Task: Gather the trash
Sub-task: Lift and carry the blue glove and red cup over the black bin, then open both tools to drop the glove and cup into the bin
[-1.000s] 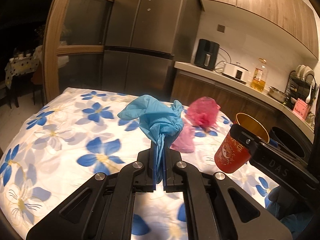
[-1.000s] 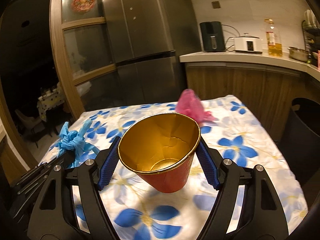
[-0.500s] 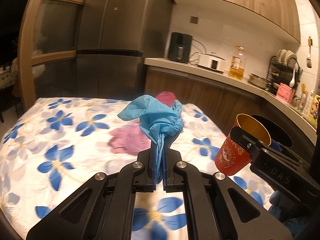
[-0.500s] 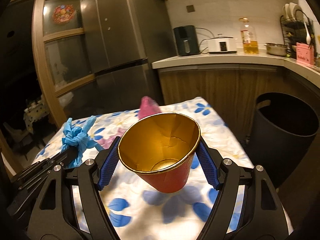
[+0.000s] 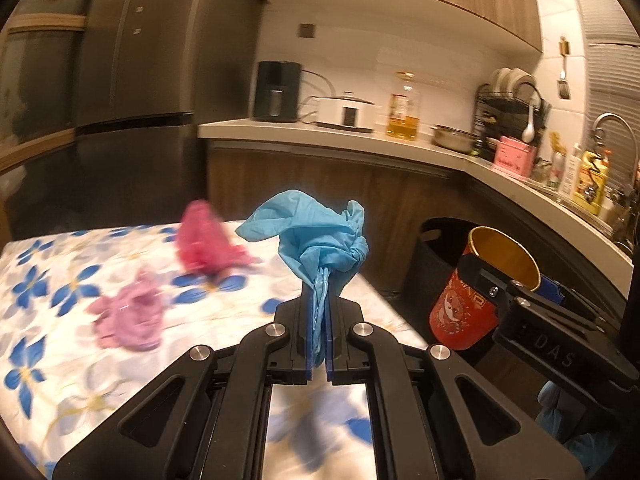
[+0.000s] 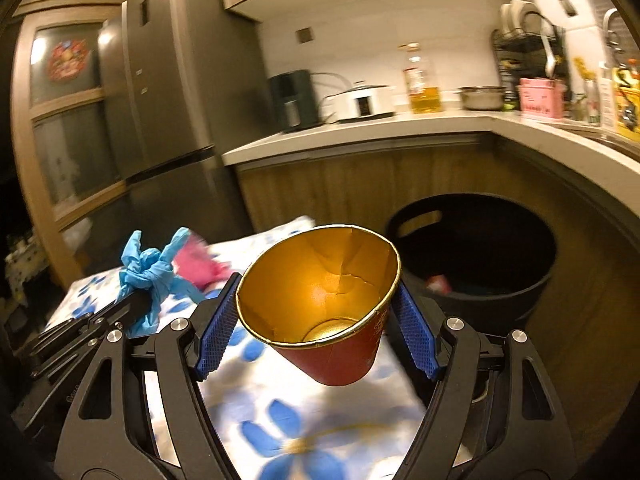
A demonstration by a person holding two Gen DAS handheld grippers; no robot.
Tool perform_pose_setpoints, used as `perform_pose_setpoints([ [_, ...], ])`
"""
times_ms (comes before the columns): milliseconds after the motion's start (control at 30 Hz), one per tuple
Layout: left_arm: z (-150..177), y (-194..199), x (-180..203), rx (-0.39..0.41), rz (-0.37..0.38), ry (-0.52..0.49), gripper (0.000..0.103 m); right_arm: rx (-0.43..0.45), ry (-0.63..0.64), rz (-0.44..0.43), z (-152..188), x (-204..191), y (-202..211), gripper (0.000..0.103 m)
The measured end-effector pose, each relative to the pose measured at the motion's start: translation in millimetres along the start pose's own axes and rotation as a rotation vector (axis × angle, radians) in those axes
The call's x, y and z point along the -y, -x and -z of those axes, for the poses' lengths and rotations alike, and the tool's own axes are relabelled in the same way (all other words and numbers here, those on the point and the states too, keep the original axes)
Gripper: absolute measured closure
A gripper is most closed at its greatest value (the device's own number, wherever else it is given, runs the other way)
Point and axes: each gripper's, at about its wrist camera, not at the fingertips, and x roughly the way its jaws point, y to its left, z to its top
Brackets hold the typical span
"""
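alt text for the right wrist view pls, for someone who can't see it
The right gripper clamps a red paper cup with a gold lining between its blue pads, above a blue-flowered tablecloth. A round black bin stands just beyond, below a kitchen counter. At left, the left gripper pinches a crumpled blue glove.

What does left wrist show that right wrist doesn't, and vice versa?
Left wrist only: a lilac crumpled bag lying on the floral tablecloth, and the left gripper head-on, shut on the blue glove.
Right wrist only: the gold inside of the red cup and trash lying in the black bin.
Both: glove, cup, bin, pink bag, counter, right gripper shut on the cup.
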Motion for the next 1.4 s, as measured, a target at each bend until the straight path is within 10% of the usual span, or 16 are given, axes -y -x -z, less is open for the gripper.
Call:
perform_pose_setpoints([
  [767,-50,-92,131,0.045,0.320,-0.122,0.099,0.097,-0.104,0.220,-64,139,-10,0.030],
  [1400,-43,-134,145,-0.006,0.371,-0.145,0.098,0.074,-0.113,0.225,-67,156,-34,0.028],
])
